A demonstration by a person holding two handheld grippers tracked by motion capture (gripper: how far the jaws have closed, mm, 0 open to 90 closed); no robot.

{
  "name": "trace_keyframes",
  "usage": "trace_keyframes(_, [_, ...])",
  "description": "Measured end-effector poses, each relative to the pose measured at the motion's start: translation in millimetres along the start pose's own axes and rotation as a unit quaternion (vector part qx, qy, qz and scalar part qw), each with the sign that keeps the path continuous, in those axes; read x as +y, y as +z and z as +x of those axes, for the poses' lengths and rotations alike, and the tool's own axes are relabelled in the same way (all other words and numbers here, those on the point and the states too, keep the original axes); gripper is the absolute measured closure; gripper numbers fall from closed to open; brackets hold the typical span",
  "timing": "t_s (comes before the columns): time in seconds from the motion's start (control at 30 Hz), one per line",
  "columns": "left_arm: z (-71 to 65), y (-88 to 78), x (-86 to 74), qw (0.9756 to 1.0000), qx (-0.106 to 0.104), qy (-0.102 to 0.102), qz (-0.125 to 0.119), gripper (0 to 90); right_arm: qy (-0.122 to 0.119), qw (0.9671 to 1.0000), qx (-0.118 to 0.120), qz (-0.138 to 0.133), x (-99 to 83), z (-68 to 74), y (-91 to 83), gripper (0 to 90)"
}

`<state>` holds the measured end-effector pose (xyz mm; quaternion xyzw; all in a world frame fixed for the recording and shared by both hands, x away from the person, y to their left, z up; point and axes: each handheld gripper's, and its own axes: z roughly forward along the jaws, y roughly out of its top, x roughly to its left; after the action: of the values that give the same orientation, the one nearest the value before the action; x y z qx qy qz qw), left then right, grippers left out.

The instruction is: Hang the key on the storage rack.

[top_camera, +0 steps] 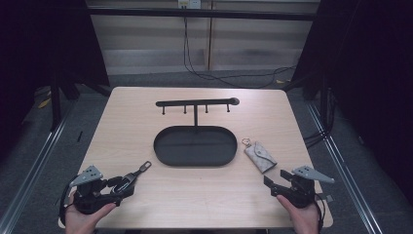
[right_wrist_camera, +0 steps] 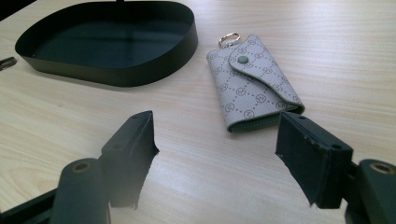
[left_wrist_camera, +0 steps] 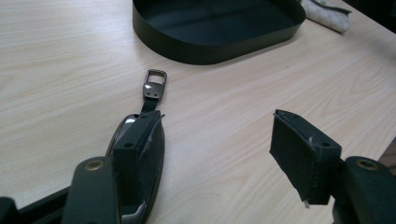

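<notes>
A black key fob with a short strap and metal buckle lies on the wooden table at the front left. My left gripper is open right at it. In the left gripper view, its left jaw rests over the fob's body and the right jaw stands well apart, so my left gripper holds nothing. A grey patterned key pouch with a snap flap and key ring lies at the right. My right gripper sits just in front of the pouch. The right gripper is open, with bare table between its jaws.
A black oval tray stands mid-table, its wall also seen in both gripper views. From its back rises a post with a hook bar. Table edges lie close behind both hands. Cables trail on the floor beyond.
</notes>
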<state>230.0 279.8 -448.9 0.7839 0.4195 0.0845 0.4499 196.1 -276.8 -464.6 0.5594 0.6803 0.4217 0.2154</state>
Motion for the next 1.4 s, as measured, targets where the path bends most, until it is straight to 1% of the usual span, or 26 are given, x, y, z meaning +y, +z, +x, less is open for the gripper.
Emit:
trace_keyframes(0.1, [0.0,-0.4,1.3,1.0,-0.001,0.0,0.001,34.4,0.007,1.0,0.006,0.0,-0.3,-2.1,-1.2,28.1])
trace_keyframes(0.23, [0.4,0.1,3.2,1.0,-0.004,-0.002,0.0,34.3,0.007,0.9999,0.009,0.003,-0.8,-1.7,-1.5,28.1])
trace_keyframes(0.33, [-0.9,-0.8,4.7,1.0,-0.006,0.0,0.003,34.4,0.003,0.9999,0.009,0.004,-0.9,-0.9,-1.9,28.1])
trace_keyframes(0.53, [-3.7,-3.6,8.9,0.9999,-0.009,0.007,0.008,35.9,-0.001,1.0,0.001,0.0,-2.5,2.9,-6.9,27.7])
trace_keyframes(0.57, [-3.4,-3.8,9.6,0.9999,-0.01,0.006,0.009,36.5,-0.006,1.0,0.0,-0.002,-3.1,3.8,-8.3,27.6])
trace_keyframes(0.6, [-3.0,-4.0,10.2,0.9998,-0.012,0.006,0.011,37.0,-0.016,0.9998,-0.003,-0.008,-4.1,5.4,-12.1,26.7])
trace_keyframes(0.7, [-2.1,-5.9,11.9,0.9997,-0.021,0.004,0.007,37.3,-0.017,0.9998,-0.002,-0.007,-4.3,5.6,-12.8,24.0])
trace_keyframes(0.73, [-2.4,-6.2,12.2,0.9998,-0.021,0.004,0.004,37.2,-0.013,0.9999,0.003,-0.001,-4.1,5.3,-11.4,22.6])
trace_keyframes(0.77, [-3.1,-7.1,13.7,0.9998,-0.014,0.01,-0.002,37.2,-0.015,0.9999,0.006,0.002,-4.0,4.9,-10.2,22.3])
trace_keyframes(0.8, [-3.1,-7.1,13.7,0.9998,-0.014,0.01,-0.002,37.4,-0.015,0.9999,0.005,0.005,-3.9,5.1,-9.8,22.4])
trace_keyframes(0.83, [-2.9,-7.1,15.5,0.9998,-0.017,0.009,0.001,37.4,-0.015,0.9999,0.005,0.005,-3.9,5.1,-9.8,22.4])
trace_keyframes(0.87, [-3.1,-6.9,16.8,0.9996,-0.025,0.009,0.0,38.5,-0.015,0.9998,0.008,0.005,-3.8,4.9,-9.6,22.4])
trace_keyframes(0.9, [-3.3,-6.8,17.9,0.9996,-0.027,0.01,0.0,40.0,-0.012,0.9999,0.01,0.005,-3.8,4.7,-9.4,22.4])
trace_keyframes(0.93, [-3.8,-5.9,19.8,0.9995,-0.029,0.01,0.002,40.0,-0.009,0.9999,0.011,0.005,-3.8,3.7,-9.2,22.4])
trace_keyframes(0.97, [-5.5,-4.0,22.5,0.9994,-0.024,0.023,0.012,39.9,-0.008,0.9999,0.011,0.006,-3.8,3.4,-9.1,22.4])
trace_keyframes(1.0, [-7.1,-2.1,24.3,0.9991,-0.014,0.033,0.023,39.0,-0.008,0.9999,0.012,0.005,-3.9,3.1,-8.8,22.4])
trace_keyframes(1.03, [-7.8,-0.9,25.5,0.9989,-0.007,0.035,0.029,36.7,-0.008,0.9999,0.012,0.006,-3.8,3.3,-8.7,22.4])
trace_keyframes(1.07, [-7.8,-0.9,25.5,0.9989,-0.007,0.035,0.029,35.5,-0.008,0.9999,0.012,0.006,-3.8,3.3,-8.7,22.4])
trace_keyframes(1.1, [-8.2,0.4,27.6,0.9985,-0.006,0.037,0.039,35.5,-0.007,0.9999,0.013,0.006,-3.8,3.4,-8.7,22.4])
trace_keyframes(1.13, [-8.5,1.5,29.4,0.998,-0.011,0.04,0.049,35.4,-0.007,0.9999,0.014,0.006,-3.8,3.5,-8.9,22.4])
trace_keyframes(1.17, [-9.2,2.4,31.2,0.9972,-0.009,0.047,0.057,35.4,-0.007,0.9999,0.014,0.005,-3.8,3.3,-9.0,22.3])
trace_keyframes(1.2, [-10.4,2.4,32.3,0.9967,-0.006,0.055,0.06,35.2,-0.006,0.9999,0.012,0.005,-3.8,3.0,-9.1,21.9])
trace_keyframes(1.27, [-11.7,3.7,35.5,0.996,-0.009,0.057,0.068,35.9,-0.004,0.9999,0.013,0.005,-3.6,2.6,-9.1,22.0])
trace_keyframes(1.33, [-12.0,4.1,38.7,0.9959,-0.004,0.061,0.067,35.1,-0.004,0.9999,0.015,0.007,-3.5,2.4,-8.4,22.0])
trace_keyframes(1.37, [-11.0,4.3,41.1,0.9958,-0.008,0.06,0.069,32.1,-0.002,0.9998,0.016,0.009,-3.4,2.4,-7.2,22.0])
trace_keyframes(1.4, [-8.2,4.3,45.8,0.9964,-0.021,0.054,0.061,30.0,-0.001,0.9998,0.017,0.009,-3.3,2.3,-6.7,21.9])
